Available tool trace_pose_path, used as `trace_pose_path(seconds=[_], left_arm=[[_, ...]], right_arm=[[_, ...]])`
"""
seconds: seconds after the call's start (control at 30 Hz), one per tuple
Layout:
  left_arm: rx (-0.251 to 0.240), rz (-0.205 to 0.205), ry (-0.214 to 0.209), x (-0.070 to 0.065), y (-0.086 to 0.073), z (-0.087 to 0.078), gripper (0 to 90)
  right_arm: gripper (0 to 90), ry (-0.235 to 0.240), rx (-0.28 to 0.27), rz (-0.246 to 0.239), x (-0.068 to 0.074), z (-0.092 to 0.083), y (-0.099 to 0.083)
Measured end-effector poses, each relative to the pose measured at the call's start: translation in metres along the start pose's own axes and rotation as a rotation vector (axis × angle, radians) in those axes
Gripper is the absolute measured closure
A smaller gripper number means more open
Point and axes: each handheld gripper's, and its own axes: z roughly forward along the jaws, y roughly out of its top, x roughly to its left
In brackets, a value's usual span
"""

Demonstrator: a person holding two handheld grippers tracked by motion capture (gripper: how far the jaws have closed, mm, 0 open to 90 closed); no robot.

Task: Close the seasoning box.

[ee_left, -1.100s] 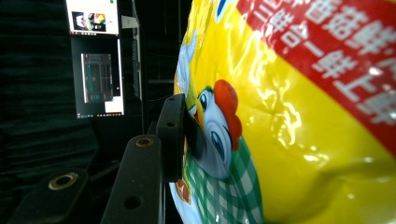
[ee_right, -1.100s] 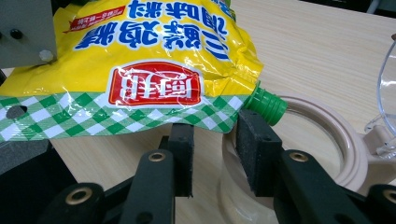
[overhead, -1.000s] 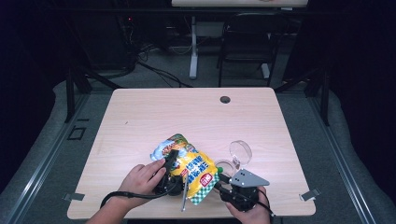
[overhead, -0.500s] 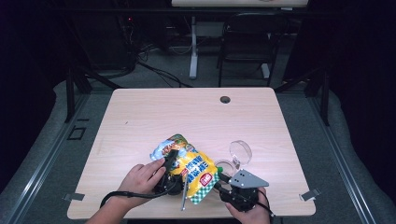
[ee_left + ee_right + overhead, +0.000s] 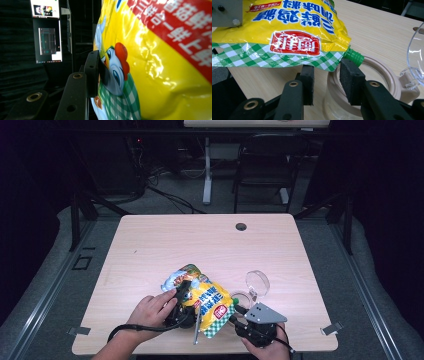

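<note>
Right gripper [image 5: 327, 82] jaws have just been opening; they are now standing spread, with the green spout [image 5: 354, 57] of the yellow bag [image 5: 282, 32] sitting just above and beyond their tips, not pinched. Nothing is pressed between the pads in the right gripper view; the rim of the jar [image 5: 384, 75] shows in the gap behind them.

Left gripper [image 5: 181, 295] is pinching the bag's side: in the left gripper view 1 pad [image 5: 93, 72] is pressing flat on the printed film and the bag [image 5: 160, 62] is bulging past it. The other pad is hidden behind the bag.

From above, neither hand looks any different from a second ago. The bag [image 5: 202, 300] is being held tilted near the table's [image 5: 150, 245] front edge, right of centre, spout end over the jar [image 5: 243, 298], whose clear lid [image 5: 257, 282] is flipped open.

Judgement: the right side letting go means the spout is placed, the left alone is carrying the bag, and pouring into the jar is probably next. Risk: spout sliding off the rim.
</note>
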Motion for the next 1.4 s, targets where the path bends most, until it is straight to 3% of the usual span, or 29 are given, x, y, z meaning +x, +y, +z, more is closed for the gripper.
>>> trace_pose_path(seconds=[0.23, 0.33, 0.57, 0.6, 0.87, 1.4], left_arm=[[-0.007, 0.001, -0.003, 0.0003, -0.0015, -0.0008, 64.4], [-0.003, 0.013, -0.004, 0.0002, -0.0004, -0.0011, 64.4], [0.008, 0.026, -0.002, 0.0013, 0.0016, -0.0027, 64.4], [-0.017, 0.023, 0.026, 0.0000, 0.0009, -0.0010, 64.4], [0.002, 0.043, 0.028, 0.0019, 0.0036, -0.0029, 64.4], [0.008, 0.065, 0.053, 0.0034, 0.0060, -0.0040, 64.5]], right_arm=[[64.2, -0.001, -0.015, -0.037, 0.0028, 0.0004, 0.0007], [64.0, -0.010, 0.003, -0.059, 0.0045, 0.0015, 0.0011], [63.9, -0.008, 0.003, -0.052, 0.0036, 0.0020, 0.0007], [64.0, -0.007, 0.001, -0.048, 0.0034, 0.0020, 0.0006], [64.3, -0.002, -0.002, -0.020, 0.0017, 0.0012, 0.0005], [64.5, -0.010, -0.006, -0.016, 0.0016, 0.0011, -0.0001]])
